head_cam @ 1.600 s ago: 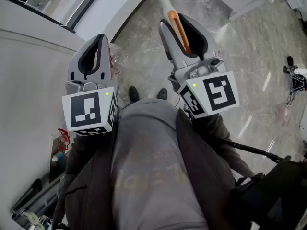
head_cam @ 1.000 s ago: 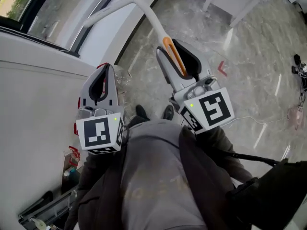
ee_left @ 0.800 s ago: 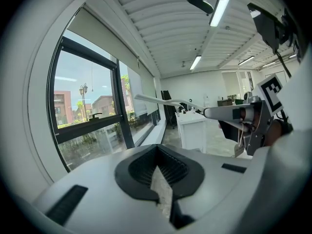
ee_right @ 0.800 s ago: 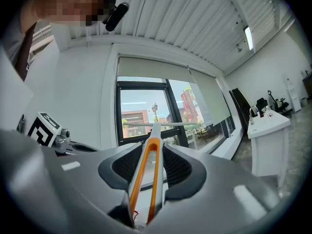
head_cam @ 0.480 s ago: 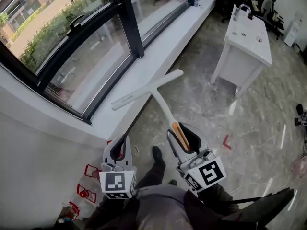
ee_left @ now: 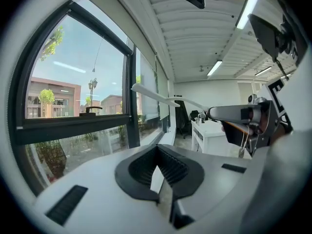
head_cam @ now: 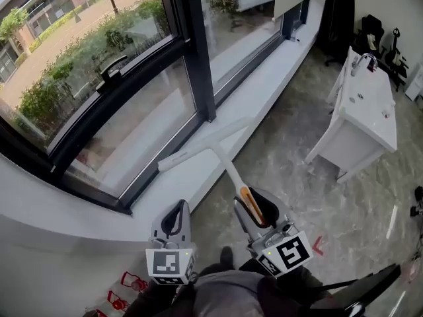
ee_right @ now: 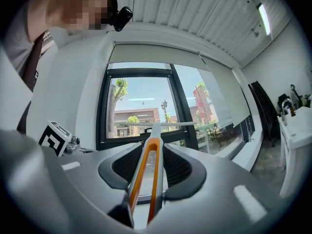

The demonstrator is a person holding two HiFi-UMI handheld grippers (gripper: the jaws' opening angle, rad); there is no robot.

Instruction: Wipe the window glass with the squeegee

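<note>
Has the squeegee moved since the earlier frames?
Yes. In the head view the squeegee blade, held by the right gripper, now sits nearer the black window frame over the white sill, though the camera also tilted.

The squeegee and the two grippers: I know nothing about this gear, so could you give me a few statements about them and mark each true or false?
1. The right gripper is shut on the squeegee. True.
2. The left gripper grips the squeegee too. False: its jaws are together on nothing, apart from the squeegee.
3. The squeegee's handle is orange and white. True.
4. The white table stands on the person's left. False: it stands on the floor to the right.
</note>
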